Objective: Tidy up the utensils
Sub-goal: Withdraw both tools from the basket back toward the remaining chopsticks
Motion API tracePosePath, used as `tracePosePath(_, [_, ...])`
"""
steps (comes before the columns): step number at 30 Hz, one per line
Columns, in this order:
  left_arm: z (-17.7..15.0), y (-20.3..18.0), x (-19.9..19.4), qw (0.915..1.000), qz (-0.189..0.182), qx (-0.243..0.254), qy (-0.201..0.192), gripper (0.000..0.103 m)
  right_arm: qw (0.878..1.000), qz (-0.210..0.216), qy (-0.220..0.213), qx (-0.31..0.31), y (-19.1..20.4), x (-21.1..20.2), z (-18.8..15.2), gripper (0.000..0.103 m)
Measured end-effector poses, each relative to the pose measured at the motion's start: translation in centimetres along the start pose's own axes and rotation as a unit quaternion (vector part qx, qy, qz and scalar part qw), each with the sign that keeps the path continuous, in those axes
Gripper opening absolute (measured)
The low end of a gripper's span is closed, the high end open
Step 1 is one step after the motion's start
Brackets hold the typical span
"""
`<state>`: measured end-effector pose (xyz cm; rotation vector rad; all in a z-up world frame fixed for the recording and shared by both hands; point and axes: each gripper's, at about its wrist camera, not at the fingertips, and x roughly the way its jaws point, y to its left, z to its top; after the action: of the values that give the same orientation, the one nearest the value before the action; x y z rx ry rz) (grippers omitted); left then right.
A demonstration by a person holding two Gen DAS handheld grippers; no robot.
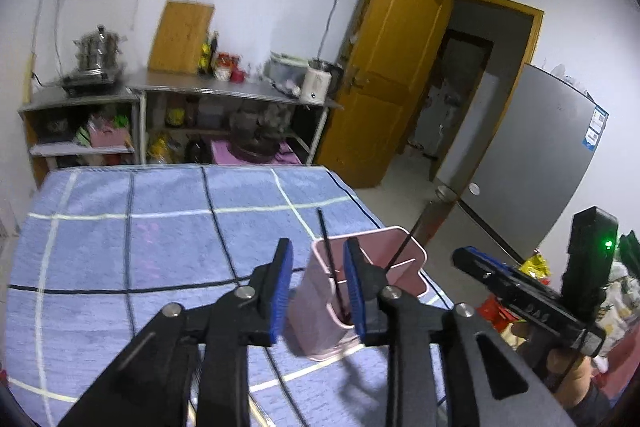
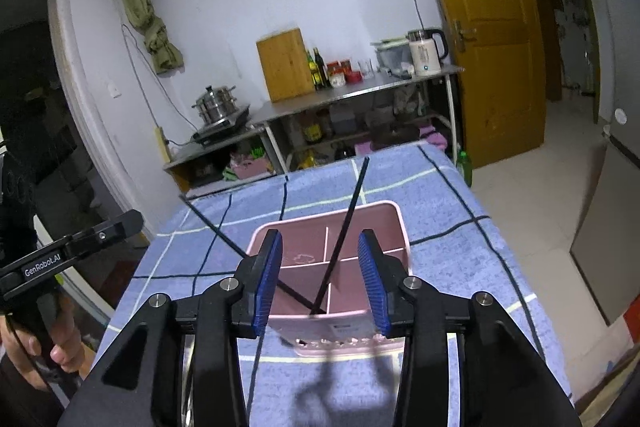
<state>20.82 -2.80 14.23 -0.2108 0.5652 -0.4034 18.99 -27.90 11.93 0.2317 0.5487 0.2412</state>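
Note:
A pink utensil holder (image 2: 340,331) with several compartments stands on the blue checked cloth (image 2: 460,207), near the table's right edge. Two thin black chopsticks lean out of it, one (image 2: 352,211) toward the far side and the other (image 2: 216,231) toward the left. My right gripper (image 2: 322,279) hovers just over the holder's near wall, its blue pads spread apart and touching nothing. In the left wrist view the same holder (image 1: 320,323) sits behind my left gripper (image 1: 318,291). Its jaws also stand apart, with one chopstick (image 1: 329,255) seen in the gap but not pinched.
A hand (image 1: 568,375) holds the right tool beside the table's right edge. Beyond the table stand steel shelves (image 2: 360,91) with a pot, bottles, a kettle and a wooden board. A yellow door (image 2: 488,27) and a grey fridge (image 1: 532,163) are to the right.

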Motion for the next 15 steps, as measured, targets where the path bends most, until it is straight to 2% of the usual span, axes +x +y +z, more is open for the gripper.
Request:
tracePosePath(1, [-0.1, 0.1, -0.8, 0.9999, 0.008, 0.001, -0.008, 0.049, 1.000, -0.001, -0.006, -0.003, 0.3, -0.6, -0.2, 0.040])
tracePosePath(2, [-0.3, 0.3, -1.5, 0.9998, 0.014, 0.001, -0.015, 0.053, 1.000, 0.001, -0.011, -0.006, 0.5, -1.2, -0.4, 0.040])
tracePosePath(9, [-3.1, 2.3, -5.3, 0.9972, 0.063, -0.014, -0.039, 0.054, 1.000, 0.008, -0.022, -0.013, 2.3, -3.5, -2.1, 0.040])
tracePosePath(15, [-6.8, 4.6, -6.3, 0.9945, 0.094, -0.040, -0.022, 0.054, 0.999, 0.033, 0.003, -0.013, 3.3, -3.8, -4.2, 0.040])
